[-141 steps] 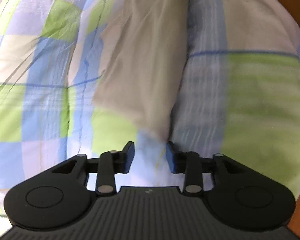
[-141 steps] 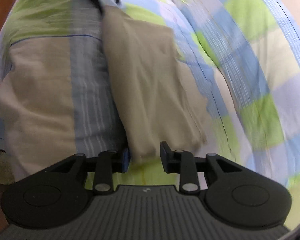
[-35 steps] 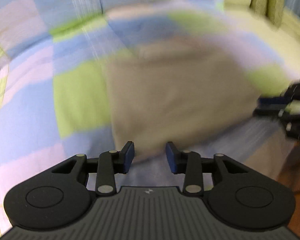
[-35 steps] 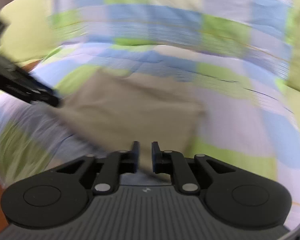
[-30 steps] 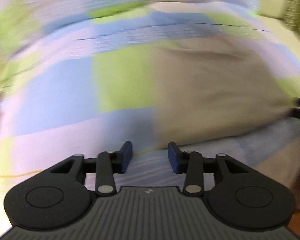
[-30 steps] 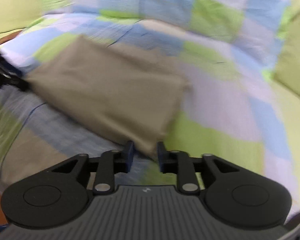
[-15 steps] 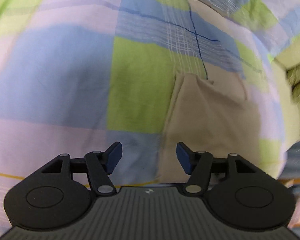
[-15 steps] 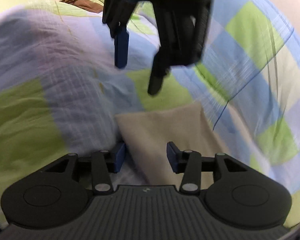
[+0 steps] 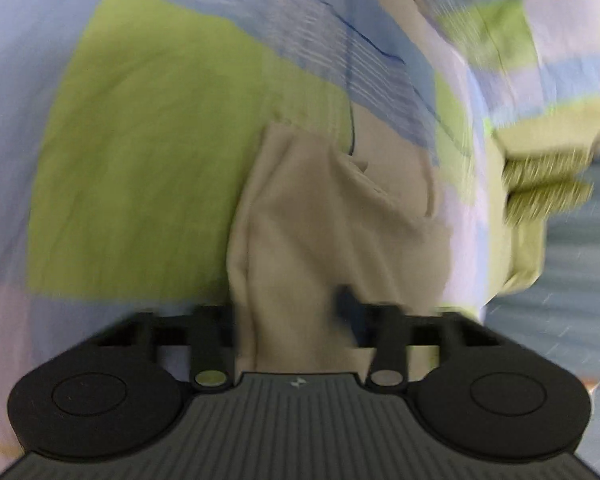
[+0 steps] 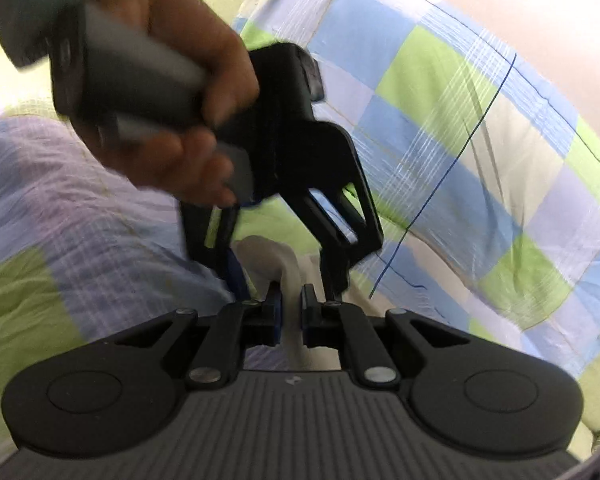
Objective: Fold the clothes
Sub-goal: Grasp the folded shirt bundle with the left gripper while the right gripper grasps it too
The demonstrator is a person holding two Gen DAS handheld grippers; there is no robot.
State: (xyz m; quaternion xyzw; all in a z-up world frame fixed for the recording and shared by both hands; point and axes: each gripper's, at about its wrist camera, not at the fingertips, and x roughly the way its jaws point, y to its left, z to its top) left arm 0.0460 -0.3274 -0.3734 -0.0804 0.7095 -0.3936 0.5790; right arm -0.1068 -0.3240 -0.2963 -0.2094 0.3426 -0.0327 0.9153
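A folded beige garment (image 9: 332,216) lies on a checked blue, green and white quilt (image 9: 140,128). My left gripper (image 9: 288,312) is open, with the garment's near end between its fingers; the view is blurred. In the right wrist view my right gripper (image 10: 290,308) is shut on a raised fold of the beige garment (image 10: 284,264). The left gripper (image 10: 284,256) and the hand holding it (image 10: 168,92) show just beyond, fingers down on the same end of the garment.
The quilt (image 10: 480,152) covers the bed all around. A green pillow (image 9: 540,184) lies at the right edge in the left wrist view, with blue-grey floor (image 9: 580,280) beyond it.
Both grippers have come down onto the same end of the garment. The right gripper went from open to shut on a fold. The left gripper moved closer, cloth now between its fingers.
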